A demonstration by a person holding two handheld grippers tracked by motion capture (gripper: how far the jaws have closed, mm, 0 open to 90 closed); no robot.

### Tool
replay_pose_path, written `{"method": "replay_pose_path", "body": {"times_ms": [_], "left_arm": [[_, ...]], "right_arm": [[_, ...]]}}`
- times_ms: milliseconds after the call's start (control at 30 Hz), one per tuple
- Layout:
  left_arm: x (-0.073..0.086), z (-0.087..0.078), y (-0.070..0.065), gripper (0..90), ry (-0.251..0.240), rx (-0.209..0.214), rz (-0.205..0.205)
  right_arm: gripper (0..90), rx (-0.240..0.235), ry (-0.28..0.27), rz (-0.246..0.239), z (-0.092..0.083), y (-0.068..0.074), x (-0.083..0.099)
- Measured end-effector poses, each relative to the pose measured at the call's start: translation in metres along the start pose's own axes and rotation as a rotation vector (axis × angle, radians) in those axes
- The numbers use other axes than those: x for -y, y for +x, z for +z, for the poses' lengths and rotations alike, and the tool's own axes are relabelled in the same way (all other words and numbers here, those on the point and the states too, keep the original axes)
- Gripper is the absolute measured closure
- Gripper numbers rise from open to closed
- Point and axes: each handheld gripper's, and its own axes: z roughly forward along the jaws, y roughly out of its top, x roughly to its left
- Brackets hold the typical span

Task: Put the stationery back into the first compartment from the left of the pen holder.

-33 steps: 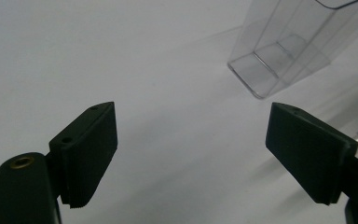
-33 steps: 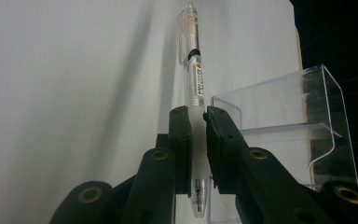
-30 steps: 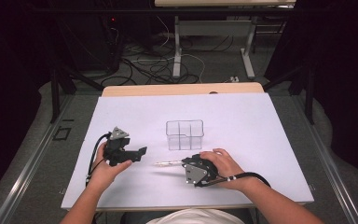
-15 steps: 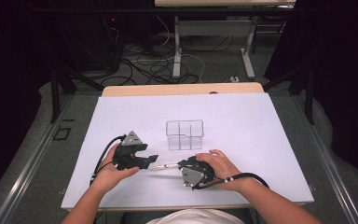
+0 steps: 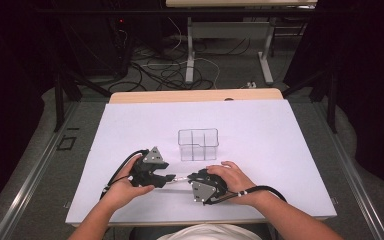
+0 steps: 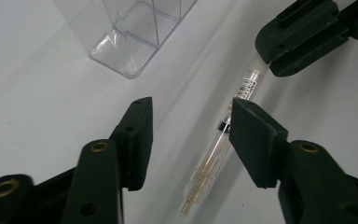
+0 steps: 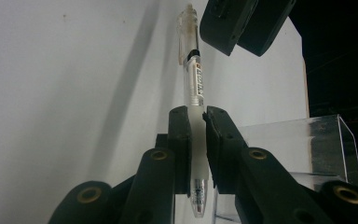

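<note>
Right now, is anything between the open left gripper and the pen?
Nothing visible. The left gripper has its jaws spread on either side of the clear pen, whose far end the right gripper clamps.

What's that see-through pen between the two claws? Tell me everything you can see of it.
The pen is a slim retractable type with a clear plastic barrel, a frosted whitish grip, a black band and a small printed label on the barrel. The right claw is shut on its grip section, holding it over the white table with the writing tip pointing back toward that claw's camera. Its clicker end reaches toward the left claw, which is open around the barrel without clearly touching it. A clear divided box stands nearby.
</note>
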Motion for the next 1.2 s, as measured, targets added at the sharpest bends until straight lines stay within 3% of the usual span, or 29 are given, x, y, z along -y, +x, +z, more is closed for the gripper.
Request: {"method": "replay_pose_path", "body": {"times_ms": [67,267,467,533,633,1000,1067,1200], "left_arm": [[-0.001,0.000,-0.002,52.2,0.013,0.000,0.023],[-0.006,0.002,-0.006,53.4,0.046,0.026,0.078],[-0.008,0.005,-0.014,54.2,0.064,0.000,0.142],[-0.009,0.006,-0.016,54.9,0.081,0.009,0.162],[-0.010,0.010,-0.019,55.9,0.101,0.000,0.194],[-0.014,0.021,-0.029,63.6,0.164,0.001,0.270],[-0.013,0.023,-0.030,65.7,0.161,0.001,0.266],[-0.015,0.022,-0.032,68.0,0.167,-0.018,0.310]], "right_arm": [[80.6,-0.001,-0.002,-0.017,0.000,-0.001,0.000],[80.7,0.002,-0.001,-0.006,0.000,0.000,-0.001],[80.6,0.000,-0.001,-0.002,0.001,0.001,-0.001],[80.6,-0.005,0.003,0.003,0.001,0.001,-0.001],[80.6,-0.009,-0.004,-0.021,0.002,0.000,-0.002],[80.6,-0.004,0.001,-0.020,0.002,0.001,-0.002],[80.6,-0.013,-0.002,-0.018,0.003,0.001,-0.002],[80.6,-0.012,-0.004,-0.026,0.003,0.002,-0.003]]}}
